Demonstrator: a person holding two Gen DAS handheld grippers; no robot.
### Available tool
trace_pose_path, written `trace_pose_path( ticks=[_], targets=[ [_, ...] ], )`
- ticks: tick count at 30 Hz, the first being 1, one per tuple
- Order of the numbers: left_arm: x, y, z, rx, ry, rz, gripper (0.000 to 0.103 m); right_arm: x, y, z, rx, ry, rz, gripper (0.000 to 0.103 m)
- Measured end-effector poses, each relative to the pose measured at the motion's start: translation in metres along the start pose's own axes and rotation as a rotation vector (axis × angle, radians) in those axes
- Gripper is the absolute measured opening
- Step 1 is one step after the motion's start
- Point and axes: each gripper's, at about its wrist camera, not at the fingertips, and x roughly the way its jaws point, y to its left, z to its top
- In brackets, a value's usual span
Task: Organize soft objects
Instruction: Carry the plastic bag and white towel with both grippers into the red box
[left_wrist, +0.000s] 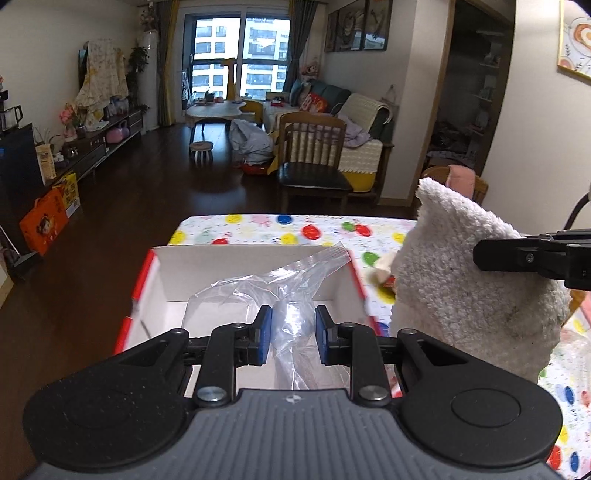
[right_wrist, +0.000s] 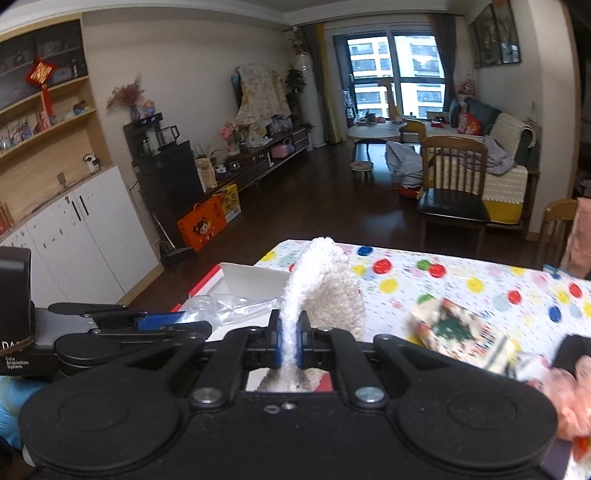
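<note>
My left gripper (left_wrist: 293, 334) is open over a white cardboard box with red edges (left_wrist: 162, 284). A clear plastic bag (left_wrist: 273, 291) lies in the box and runs between the blue pads without being pinched. My right gripper (right_wrist: 290, 341) is shut on a white fluffy cloth (right_wrist: 325, 291), held up above the table just right of the box. The cloth also shows in the left wrist view (left_wrist: 465, 291), with the right gripper's black fingers (left_wrist: 532, 258) on it.
The table has a white cloth with coloured dots (right_wrist: 461, 284). A patterned soft item (right_wrist: 458, 332) and a pink one (right_wrist: 572, 398) lie on it to the right. Wooden chairs (left_wrist: 314, 158) stand beyond the far edge.
</note>
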Motion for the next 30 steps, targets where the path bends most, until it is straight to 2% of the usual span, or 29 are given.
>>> trace_pose_path(
  ticks=[12,22,30],
  targets=[
    [0.053,0.065,0.013,0.082,0.041,0.071,0.024,0.087,0.046,0.007,-0.069,0.064,-0.039,0.006],
    [0.115,0.080,0.012,0.146,0.136,0.022,0.024,0.158,0.043,-0.006,-0.038,0.196,-0.141,0.006],
    [0.155,0.084,0.004,0.106,0.244,-0.014,0.024,0.184,0.043,-0.025,-0.033,0.283,-0.151,0.006]
  ],
)
